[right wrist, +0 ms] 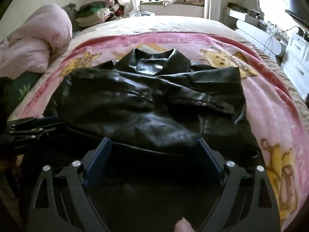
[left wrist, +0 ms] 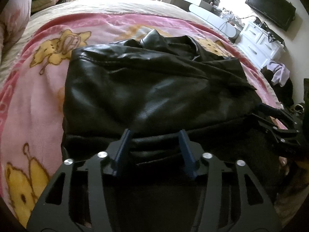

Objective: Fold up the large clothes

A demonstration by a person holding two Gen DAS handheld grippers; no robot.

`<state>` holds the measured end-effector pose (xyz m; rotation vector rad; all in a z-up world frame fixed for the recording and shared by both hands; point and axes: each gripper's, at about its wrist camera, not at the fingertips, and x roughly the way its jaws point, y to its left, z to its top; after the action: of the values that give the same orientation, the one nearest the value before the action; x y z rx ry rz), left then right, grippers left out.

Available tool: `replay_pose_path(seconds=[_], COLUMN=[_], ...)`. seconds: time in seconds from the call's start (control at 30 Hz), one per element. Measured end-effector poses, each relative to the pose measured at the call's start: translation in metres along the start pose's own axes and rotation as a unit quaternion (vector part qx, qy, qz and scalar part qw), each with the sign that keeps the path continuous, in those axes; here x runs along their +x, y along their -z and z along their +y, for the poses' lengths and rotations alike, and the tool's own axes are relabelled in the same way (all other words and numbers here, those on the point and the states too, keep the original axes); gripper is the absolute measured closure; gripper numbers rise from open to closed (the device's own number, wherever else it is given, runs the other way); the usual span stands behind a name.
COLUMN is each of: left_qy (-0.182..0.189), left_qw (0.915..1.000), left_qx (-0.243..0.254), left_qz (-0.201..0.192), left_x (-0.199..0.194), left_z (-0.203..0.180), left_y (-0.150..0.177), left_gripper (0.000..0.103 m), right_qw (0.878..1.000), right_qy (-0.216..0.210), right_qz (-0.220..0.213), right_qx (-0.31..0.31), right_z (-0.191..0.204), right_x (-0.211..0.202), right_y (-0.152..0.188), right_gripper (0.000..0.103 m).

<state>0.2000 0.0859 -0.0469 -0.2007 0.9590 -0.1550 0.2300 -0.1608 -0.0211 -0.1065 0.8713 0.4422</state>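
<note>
Pink blanket point(right wrist: 270, 104) covered the bed, and both tongs, left point(left wrist: 154, 133) and right point(right wrist: 154, 143), sat open at the black jacket's point(right wrist: 146, 104) near hem, collar far away.

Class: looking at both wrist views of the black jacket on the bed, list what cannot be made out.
- Left wrist view: black jacket hem, dark against the left gripper; contact unclear.
- Right wrist view: the hem lies in shadow by the right gripper.
- Both views: the jacket's underside, hidden against the pink blanket.

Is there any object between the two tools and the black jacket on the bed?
No. Both the left tool and right tool are open at the near hem of the black leather jacket, with nothing visible between.
</note>
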Motion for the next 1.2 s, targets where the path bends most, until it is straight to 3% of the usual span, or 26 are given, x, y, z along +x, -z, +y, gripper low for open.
replay_pose_path(seconds=[0.17,0.27,0.37,0.8,1.2], left_qy=[-0.005,-0.017,-0.021,-0.042,-0.053], left_qw=[1.0000,0.9998,0.9996,0.9977,0.9945], left_qx=[0.006,0.006,0.001,-0.009,-0.025], left_qz=[-0.006,-0.011,-0.018,-0.052,-0.087], left_x=[-0.013,-0.021,-0.029,-0.065,-0.102], left_z=[-0.006,-0.006,-0.005,-0.003,-0.003], left_y=[-0.004,-0.007,-0.009,-0.017,-0.006], left_gripper=[0.035,0.017,0.009,0.009,0.009], right_qw=[1.000,0.999,0.999,0.999,0.998], right_qy=[-0.001,0.002,0.001,-0.002,-0.006], right_qz=[-0.008,-0.016,-0.021,-0.044,-0.065], right_qx=[0.025,0.031,0.035,0.029,0.028], right_z=[-0.006,-0.007,-0.007,0.008,0.017], right_x=[-0.014,-0.023,-0.030,-0.059,-0.086], right_y=[0.006,0.008,0.009,0.004,0.001], right_gripper=[0.007,0.006,0.005,0.005,0.005])
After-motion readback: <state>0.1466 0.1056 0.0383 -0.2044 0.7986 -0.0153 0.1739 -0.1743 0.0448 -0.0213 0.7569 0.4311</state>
